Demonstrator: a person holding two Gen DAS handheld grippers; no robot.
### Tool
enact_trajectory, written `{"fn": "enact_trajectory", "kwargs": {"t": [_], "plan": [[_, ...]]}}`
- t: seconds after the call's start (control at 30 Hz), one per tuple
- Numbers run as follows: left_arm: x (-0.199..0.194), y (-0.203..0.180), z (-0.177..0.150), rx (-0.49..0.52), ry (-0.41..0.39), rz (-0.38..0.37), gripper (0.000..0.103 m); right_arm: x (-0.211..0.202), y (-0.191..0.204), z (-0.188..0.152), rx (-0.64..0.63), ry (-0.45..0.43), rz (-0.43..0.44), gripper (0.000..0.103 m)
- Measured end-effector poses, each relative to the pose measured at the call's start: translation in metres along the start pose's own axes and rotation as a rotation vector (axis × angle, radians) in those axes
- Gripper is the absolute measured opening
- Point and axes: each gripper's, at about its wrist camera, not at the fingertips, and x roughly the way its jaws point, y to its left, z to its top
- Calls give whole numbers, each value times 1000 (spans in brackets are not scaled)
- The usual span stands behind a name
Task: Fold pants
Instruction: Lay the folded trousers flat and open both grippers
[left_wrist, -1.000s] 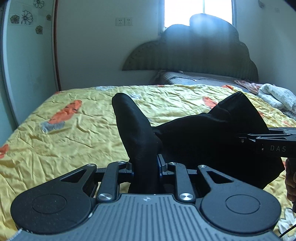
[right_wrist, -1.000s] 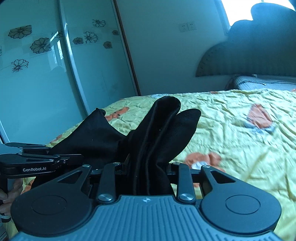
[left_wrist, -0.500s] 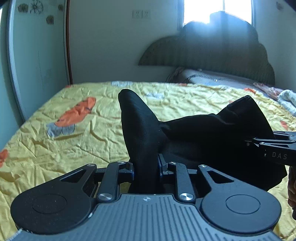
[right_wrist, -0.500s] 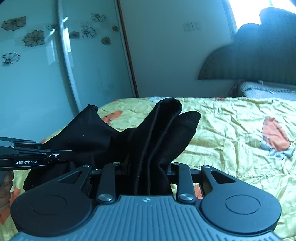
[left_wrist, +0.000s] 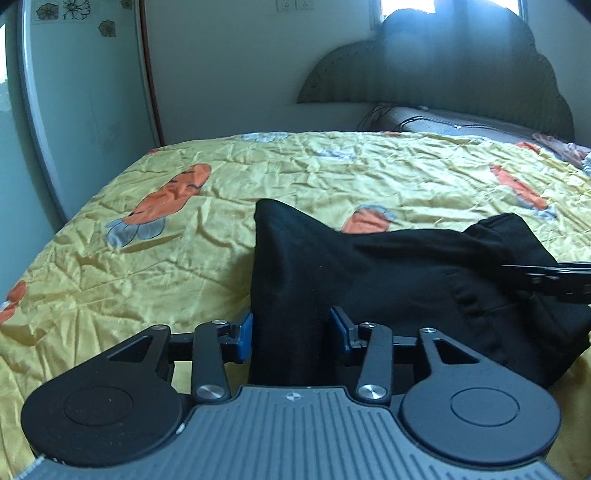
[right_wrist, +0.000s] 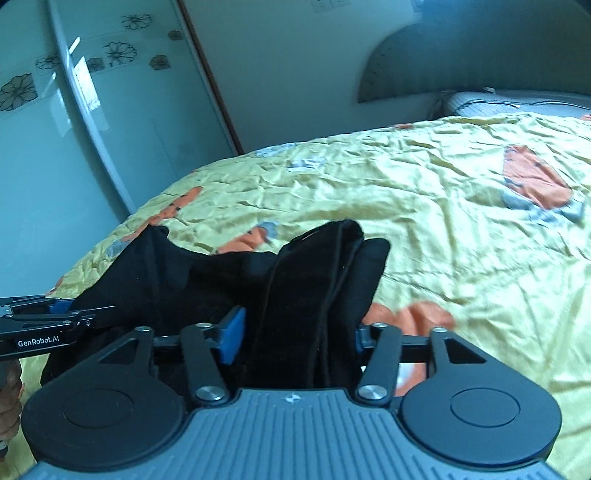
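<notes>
The black pants lie bunched low over the yellow bedspread, stretched between both grippers. My left gripper has its jaws parted, blue pads showing, with a fold of the pants standing loose between them. My right gripper is also parted, its left blue pad clear of the layered black fabric between the fingers. The right gripper shows at the right edge of the left wrist view; the left gripper shows at the left edge of the right wrist view.
The bed has a yellow cover with orange and grey prints. A dark scalloped headboard and grey pillow stand at the far end. Sliding wardrobe doors with flower decals run along the left side.
Both grippers have come down toward the bed with the pants and their jaws have opened, letting go of the fabric. The cloth now sits lower and looser between the fingers.
</notes>
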Motion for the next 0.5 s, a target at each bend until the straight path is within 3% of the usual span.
{"fn": "enact_trajectory", "kwargs": {"t": [0.13, 0.3, 0.4, 0.5], "plan": [[-4, 2, -5, 21, -13, 30, 56, -12, -9, -5, 22, -8, -26, 64], [-10, 3, -7, 31, -15, 70, 63, -39, 20, -11, -112, -126, -206, 65], [-19, 7, -8, -15, -6, 82, 64, -49, 46, -15, -233, -148, -120, 65], [-35, 8, -11, -56, -18, 73, 64, -40, 65, -21, -315, -46, -57, 65]]}}
